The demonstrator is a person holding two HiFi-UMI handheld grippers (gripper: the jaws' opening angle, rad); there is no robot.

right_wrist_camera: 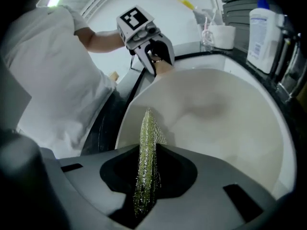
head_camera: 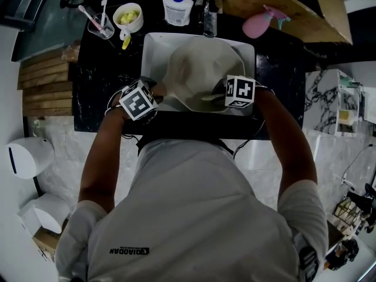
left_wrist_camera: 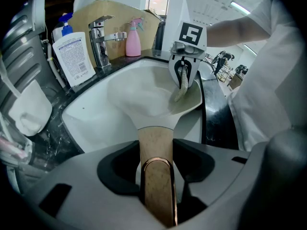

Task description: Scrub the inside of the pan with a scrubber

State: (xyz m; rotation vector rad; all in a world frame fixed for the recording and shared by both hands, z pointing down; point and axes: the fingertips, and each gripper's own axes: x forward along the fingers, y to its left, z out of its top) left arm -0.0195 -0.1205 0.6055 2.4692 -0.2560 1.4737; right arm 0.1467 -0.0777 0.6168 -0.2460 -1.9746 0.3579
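A pale cream pan (head_camera: 197, 69) lies tilted in the white sink (head_camera: 154, 43). Its wooden handle (left_wrist_camera: 156, 152) with a copper end loop runs between the jaws of my left gripper (left_wrist_camera: 157, 176), which is shut on it. The pan's inside (left_wrist_camera: 144, 97) faces the left gripper view. My right gripper (right_wrist_camera: 146, 176) is shut on a flat green scrubber (right_wrist_camera: 146, 147), whose tip rests against the pan's inner wall (right_wrist_camera: 211, 119) near the rim. In the head view the left gripper (head_camera: 147, 96) is at the sink's front left and the right gripper (head_camera: 226, 93) at its front right.
A chrome tap (left_wrist_camera: 101, 42), a white soap bottle (left_wrist_camera: 73, 56) and a pink spray bottle (left_wrist_camera: 133, 38) stand behind the sink. A cup with toothbrushes (head_camera: 98, 22) and a white bowl (head_camera: 128, 16) sit at the back left on the black counter (head_camera: 103, 75).
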